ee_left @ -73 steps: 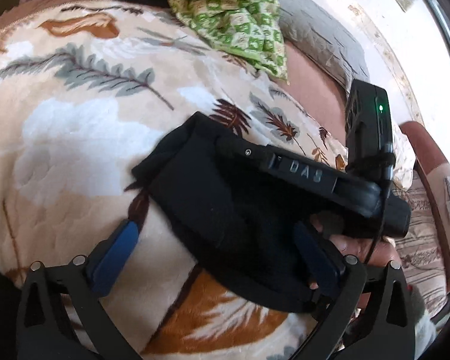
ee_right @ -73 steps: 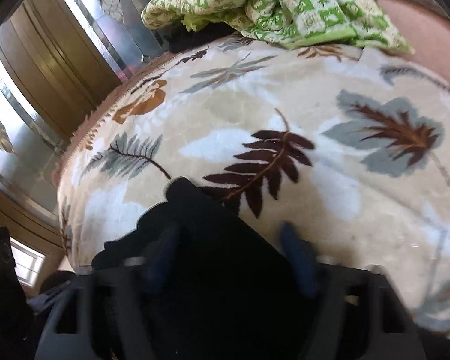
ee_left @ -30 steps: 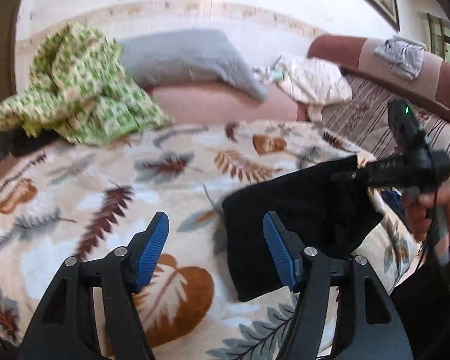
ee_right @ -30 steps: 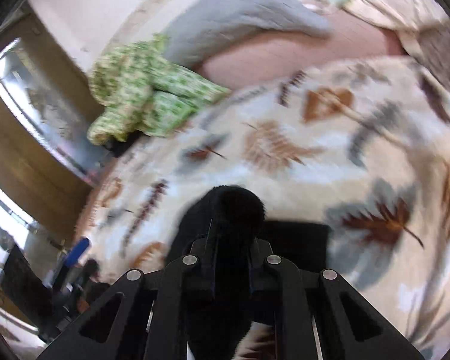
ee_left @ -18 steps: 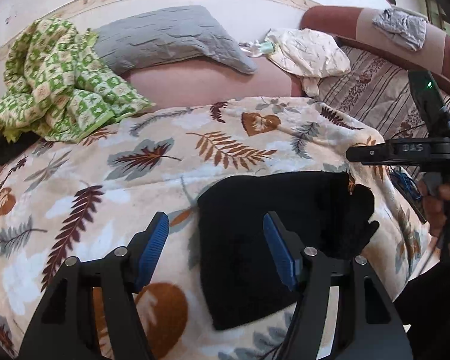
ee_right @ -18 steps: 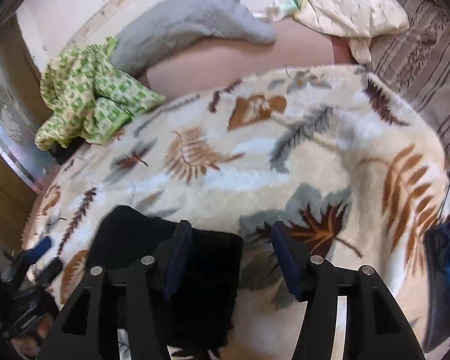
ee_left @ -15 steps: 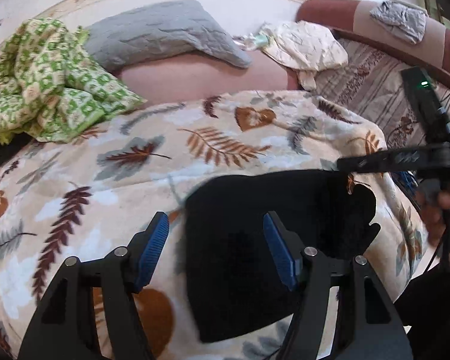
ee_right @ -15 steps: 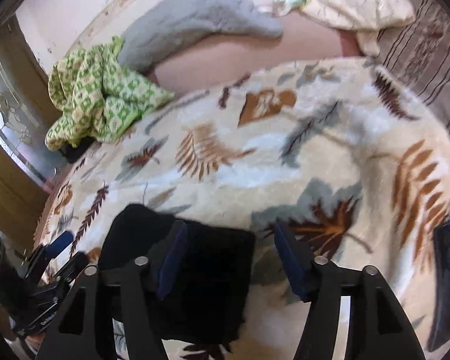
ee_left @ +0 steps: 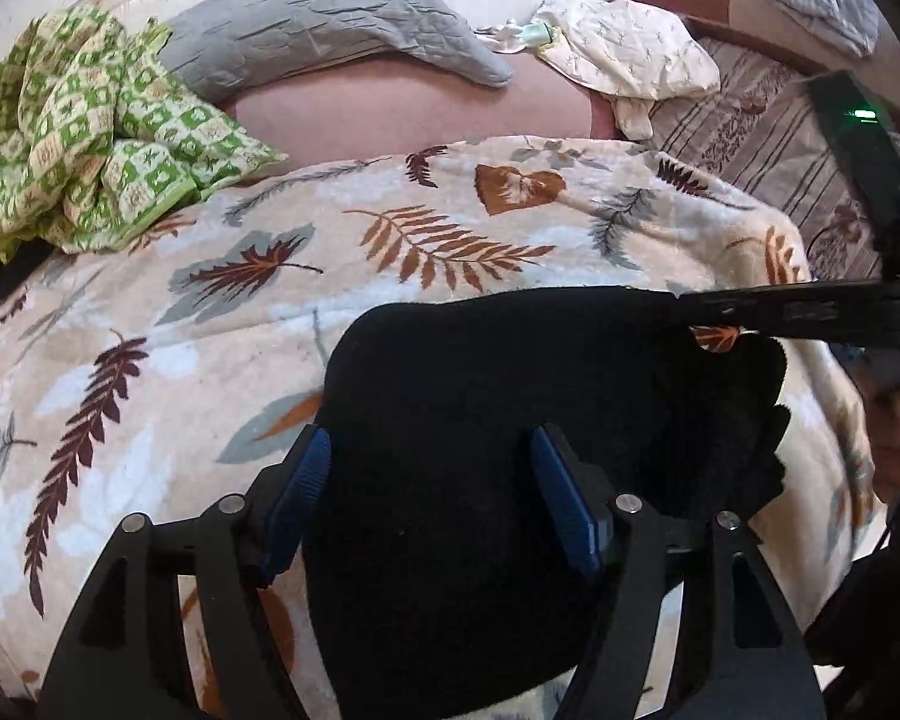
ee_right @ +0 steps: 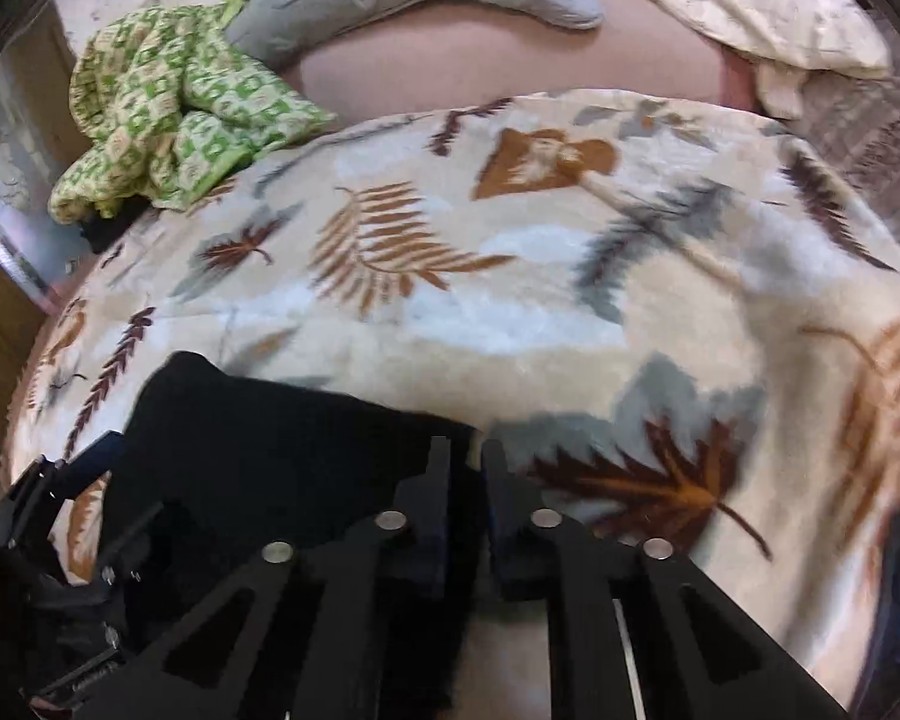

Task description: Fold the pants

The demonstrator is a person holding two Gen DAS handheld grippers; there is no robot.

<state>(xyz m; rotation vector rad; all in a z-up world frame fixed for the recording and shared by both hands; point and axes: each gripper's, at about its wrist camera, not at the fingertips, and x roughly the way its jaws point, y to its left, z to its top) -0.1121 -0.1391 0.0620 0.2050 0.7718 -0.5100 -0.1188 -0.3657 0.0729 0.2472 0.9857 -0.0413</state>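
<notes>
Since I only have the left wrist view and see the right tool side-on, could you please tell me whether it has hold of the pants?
Observer: It seems so. The right tool has just been closing, and the right corner of the black pants sits in its narrow gap.
Operator: Thank you. Does anything stand beyond the green-checked cloth, off the bed's left side?
Observer: Yes, a shiny panel framed in wood stands behind the green-checked cloth.
</notes>
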